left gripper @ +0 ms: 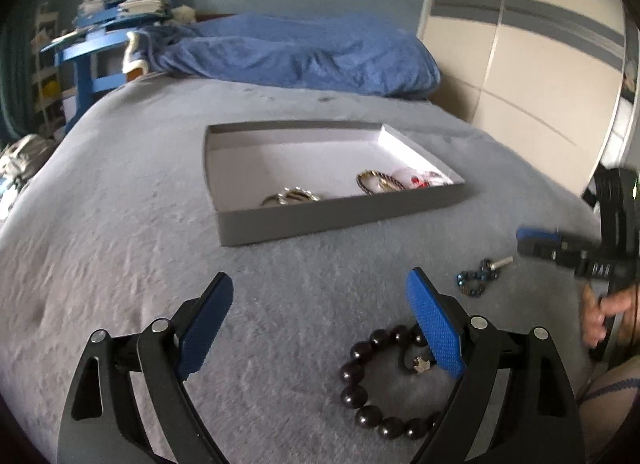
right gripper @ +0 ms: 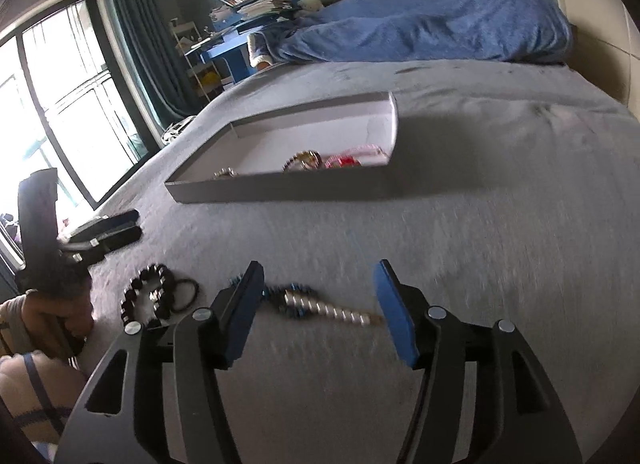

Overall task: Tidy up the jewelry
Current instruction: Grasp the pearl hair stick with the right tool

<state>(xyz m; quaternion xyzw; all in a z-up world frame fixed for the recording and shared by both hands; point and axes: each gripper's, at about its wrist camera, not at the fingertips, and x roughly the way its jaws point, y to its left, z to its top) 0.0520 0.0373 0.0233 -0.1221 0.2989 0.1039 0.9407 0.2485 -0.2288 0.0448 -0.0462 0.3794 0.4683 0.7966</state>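
Organising jewellery on a bed, seen from both wrist cameras. The shallow grey cardboard box with a white interior (left gripper: 340,220) lies on the grey plush bedspread (left gripper: 120,224) and already holds three pieces along its near wall: a pale gold-and-silver bangle (left gripper: 292,197), a dark twisted gold-trimmed bracelet (left gripper: 378,182) and a pink-and-red beaded piece (left gripper: 420,180). I judge these as sorted.

Two, possibly three, pieces remain on the bedspread, well short of the box. The bracelet of large dark round beads with a small silver charm (left gripper: 384,384) lies partly under the right finger of my left gripper (left gripper: 320,324), whose jaws stand wide and hold nothing. The blue beaded chain with a string of silvery cylindrical beads (right gripper: 320,304) lies between the fingers of my right gripper (right gripper: 320,312), jaws also wide and empty; motion blur smears this piece, so I cannot tell its exact form. A thin black loop (right gripper: 186,296), perhaps a hair tie, touches the dark bead bracelet.

By my estimate the task is a little past half done.
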